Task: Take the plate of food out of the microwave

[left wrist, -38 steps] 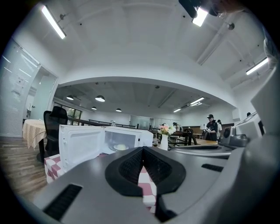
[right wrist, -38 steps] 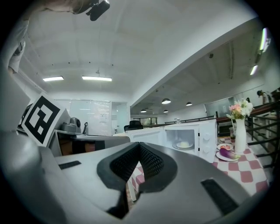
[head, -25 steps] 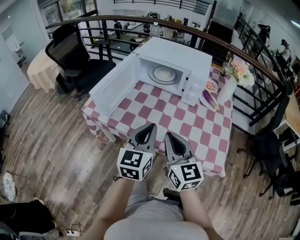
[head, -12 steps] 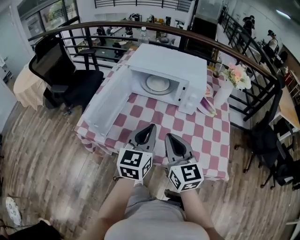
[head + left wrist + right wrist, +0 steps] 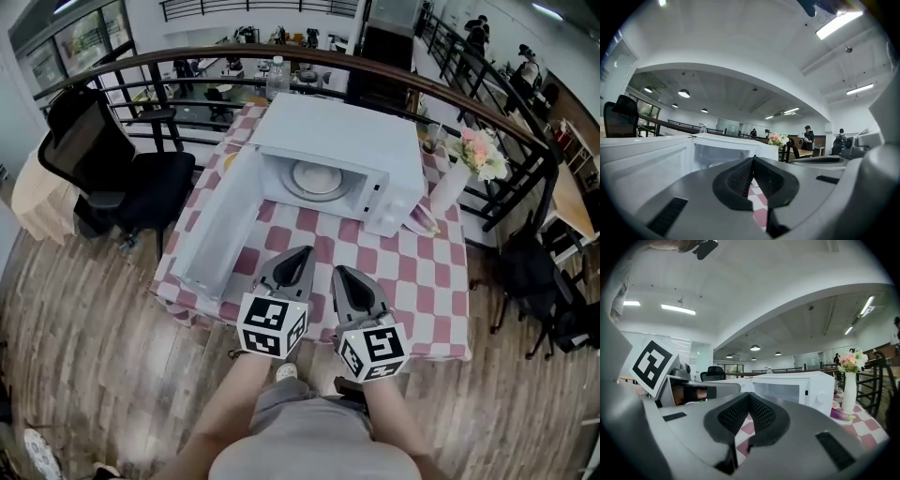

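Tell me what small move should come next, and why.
Probably reach the right gripper forward and open it: the microwave door stands open, the plate sits inside, yet this gripper and the left gripper are shut, empty, well short.

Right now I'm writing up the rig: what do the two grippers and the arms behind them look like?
The left claw and right claw are grey tapered shells with black ribbed pads. Each carries a white cube printed with black square markers. The forearms behind show no sleeves.

The microwave (image 5: 342,141) cavity faces the front, open to approach over the checkered tablecloth (image 5: 375,272). Its door (image 5: 217,225) juts forward along the left side. A flower vase (image 5: 450,186) stands just right of the microwave.
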Demonstrator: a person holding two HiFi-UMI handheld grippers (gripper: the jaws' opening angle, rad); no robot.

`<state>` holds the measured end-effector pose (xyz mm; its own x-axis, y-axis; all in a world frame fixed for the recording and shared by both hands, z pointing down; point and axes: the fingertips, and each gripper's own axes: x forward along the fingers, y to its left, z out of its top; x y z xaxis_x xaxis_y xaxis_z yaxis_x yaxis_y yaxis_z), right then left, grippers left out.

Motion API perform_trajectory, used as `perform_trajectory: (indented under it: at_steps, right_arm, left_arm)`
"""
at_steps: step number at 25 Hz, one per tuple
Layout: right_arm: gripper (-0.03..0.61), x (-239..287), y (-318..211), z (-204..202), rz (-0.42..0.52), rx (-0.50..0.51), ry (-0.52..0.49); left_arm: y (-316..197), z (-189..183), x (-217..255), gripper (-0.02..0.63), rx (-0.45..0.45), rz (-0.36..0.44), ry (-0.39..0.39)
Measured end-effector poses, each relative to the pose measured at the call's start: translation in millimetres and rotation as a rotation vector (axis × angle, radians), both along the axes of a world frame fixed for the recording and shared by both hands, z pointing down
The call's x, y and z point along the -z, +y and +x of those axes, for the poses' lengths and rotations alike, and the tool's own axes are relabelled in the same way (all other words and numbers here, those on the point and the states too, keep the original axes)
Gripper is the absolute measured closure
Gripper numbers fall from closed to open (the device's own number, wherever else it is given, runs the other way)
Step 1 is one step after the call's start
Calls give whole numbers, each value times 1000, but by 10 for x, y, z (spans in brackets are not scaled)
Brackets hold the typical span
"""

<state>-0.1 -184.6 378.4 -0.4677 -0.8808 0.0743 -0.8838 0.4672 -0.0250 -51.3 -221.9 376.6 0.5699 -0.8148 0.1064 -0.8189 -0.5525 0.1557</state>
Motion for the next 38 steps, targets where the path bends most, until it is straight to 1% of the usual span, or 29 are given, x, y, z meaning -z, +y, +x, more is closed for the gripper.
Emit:
perform_trajectory:
  at_steps: [7,13,20,28,33,38]
  right_arm:
    - [555,-58,-217,-70,5,-47,5]
    - [555,-91,-355,-28,3,-83,3]
    - [555,-185,-499,50,-8,-95,9]
    - [555,-275,-742,185,-10,-94,4]
    - [555,-342,-894,225,-20,-85,-8]
    - [555,-407,-1053,259,-35,-76,-17]
  left_arm:
    - [-258,-53,-58,611,-44,4,7]
    - [-451,-42,-54,611,-56,11,57]
    - [-644,48,-130,611,-59,7,47]
    - [-917,172,-283,611,-59,-20,44]
    - [-1085,220,-414,610,-52,-58,34]
    - [-1281,229,-523,609,-38,-110,69]
